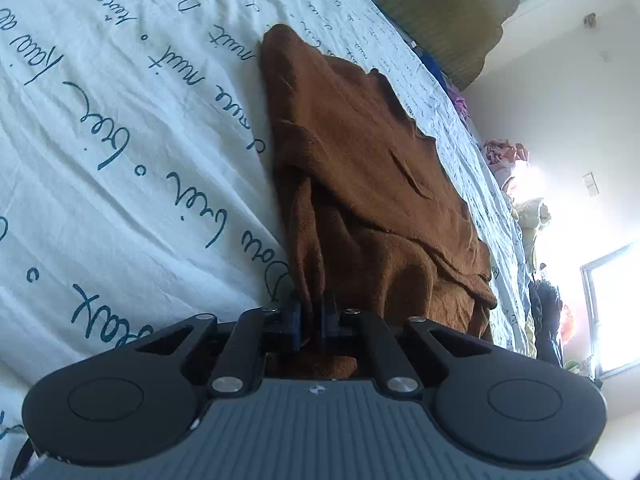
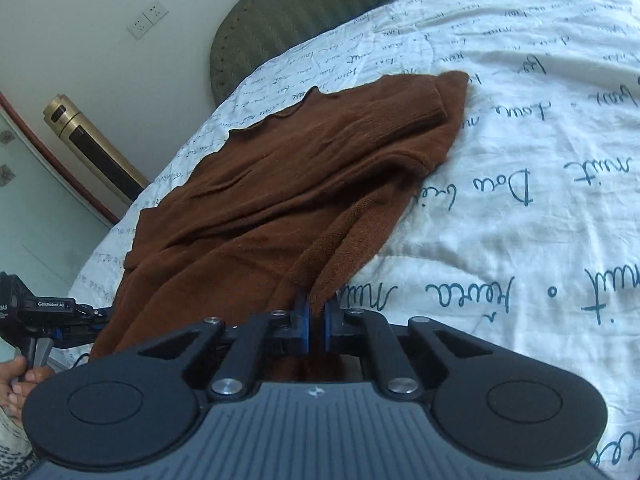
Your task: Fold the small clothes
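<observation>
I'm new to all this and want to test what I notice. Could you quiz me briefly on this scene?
1. True or false: both grippers are shut on the brown garment.
2. What does the garment lie on?
3. Which is printed on the sheet: A flowers, B handwriting, C stripes?

Key: 1 true: left gripper and right gripper each pinch its near edge. 2 the white sheet. 3 B.

White bedsheet (image 2: 520,240) w/ blue script, green striped headboard (image 2: 304,4), gold tower unit (image 2: 92,148), wall sockets (image 2: 147,18).
</observation>
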